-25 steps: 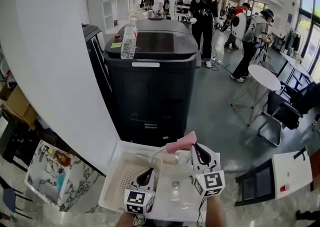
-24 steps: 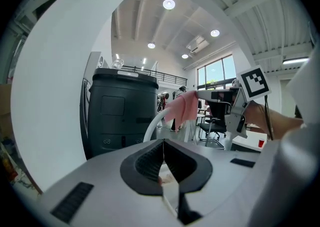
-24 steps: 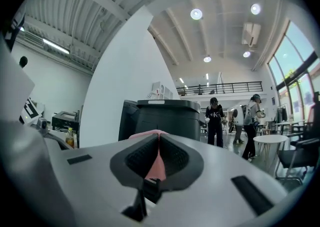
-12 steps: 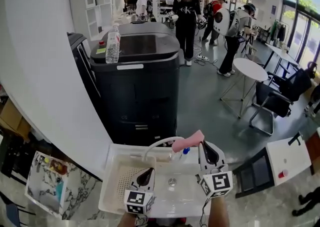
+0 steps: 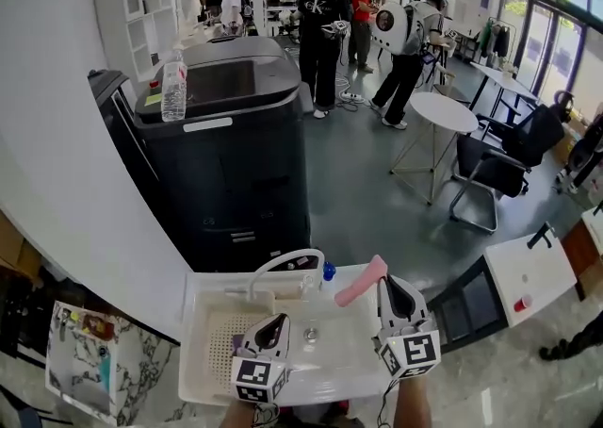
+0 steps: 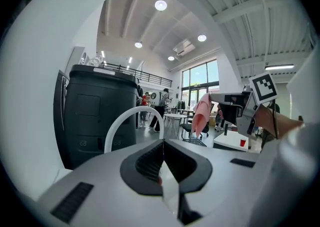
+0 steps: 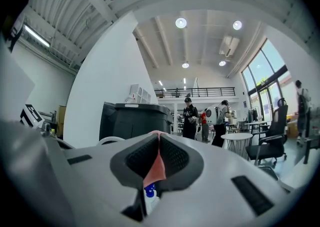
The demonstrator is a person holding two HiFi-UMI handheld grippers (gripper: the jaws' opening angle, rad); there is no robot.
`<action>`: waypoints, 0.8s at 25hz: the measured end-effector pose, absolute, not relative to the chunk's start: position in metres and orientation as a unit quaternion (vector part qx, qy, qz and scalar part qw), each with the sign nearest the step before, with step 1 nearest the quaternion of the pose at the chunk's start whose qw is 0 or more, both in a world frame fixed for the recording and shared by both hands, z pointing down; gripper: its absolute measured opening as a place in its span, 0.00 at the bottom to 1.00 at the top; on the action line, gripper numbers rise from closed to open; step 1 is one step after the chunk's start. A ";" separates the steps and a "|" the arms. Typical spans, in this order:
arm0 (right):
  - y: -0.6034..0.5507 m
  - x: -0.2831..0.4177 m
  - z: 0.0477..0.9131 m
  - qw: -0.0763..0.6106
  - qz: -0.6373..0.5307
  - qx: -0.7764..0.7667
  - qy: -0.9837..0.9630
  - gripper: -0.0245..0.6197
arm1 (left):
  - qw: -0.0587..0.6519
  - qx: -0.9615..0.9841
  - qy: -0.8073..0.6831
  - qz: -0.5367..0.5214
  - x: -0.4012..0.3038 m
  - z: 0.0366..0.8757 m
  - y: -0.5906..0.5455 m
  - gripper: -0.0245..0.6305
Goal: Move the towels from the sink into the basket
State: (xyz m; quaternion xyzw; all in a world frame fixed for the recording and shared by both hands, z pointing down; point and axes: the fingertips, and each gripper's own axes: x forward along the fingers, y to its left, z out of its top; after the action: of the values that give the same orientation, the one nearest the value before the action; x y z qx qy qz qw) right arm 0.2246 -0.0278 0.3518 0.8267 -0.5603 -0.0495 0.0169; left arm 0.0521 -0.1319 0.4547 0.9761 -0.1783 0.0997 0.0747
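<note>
A pink towel [image 5: 361, 282] sticks up and to the left from my right gripper [image 5: 384, 283], which is shut on it above the back right corner of the white sink [image 5: 353, 365]. In the right gripper view the towel [image 7: 157, 165] is pinched between the closed jaws. My left gripper [image 5: 279, 321] hovers over the sink's middle, shut, with nothing seen in it. A perforated white basket section [image 5: 224, 349] fills the sink's left part. From the left gripper view [image 6: 161, 168] the towel [image 6: 202, 116] hangs at the right, past the faucet [image 6: 131, 121].
A white arched faucet [image 5: 283, 261] and a blue-capped bottle [image 5: 328, 271] stand at the sink's back rim. Behind is a big black machine [image 5: 226, 153] with a water bottle [image 5: 173, 87] on top. A round table [image 5: 445, 115], chairs and people stand farther off.
My right gripper has carried the pink towel to the right, from over the sink's back middle to its back right corner. The left gripper has shifted slightly. The head view has panned.
</note>
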 end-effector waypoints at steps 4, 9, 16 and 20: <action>-0.016 0.216 0.375 0.020 -0.027 0.828 -0.560 0.10 | 0.075 0.977 -0.172 0.099 0.052 0.458 -0.125 0.05; -0.014 0.196 0.402 0.022 -0.002 0.820 -0.572 0.10 | 0.077 0.976 -0.175 0.105 0.045 0.464 -0.122 0.05; -0.024 0.159 0.430 0.021 0.028 0.798 -0.601 0.10 | 0.079 0.972 -0.189 0.115 0.023 0.472 -0.123 0.05; -0.036 0.134 0.443 0.018 0.043 0.783 -0.620 0.10 | 0.080 0.968 -0.205 0.118 0.002 0.475 -0.130 0.05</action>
State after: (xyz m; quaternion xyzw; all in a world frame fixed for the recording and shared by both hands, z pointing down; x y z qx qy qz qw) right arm 0.1341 -0.0363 0.4425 0.7831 -0.6201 0.0431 0.0179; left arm 0.0019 -0.1295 0.4746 0.9683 -0.2051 0.1183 0.0802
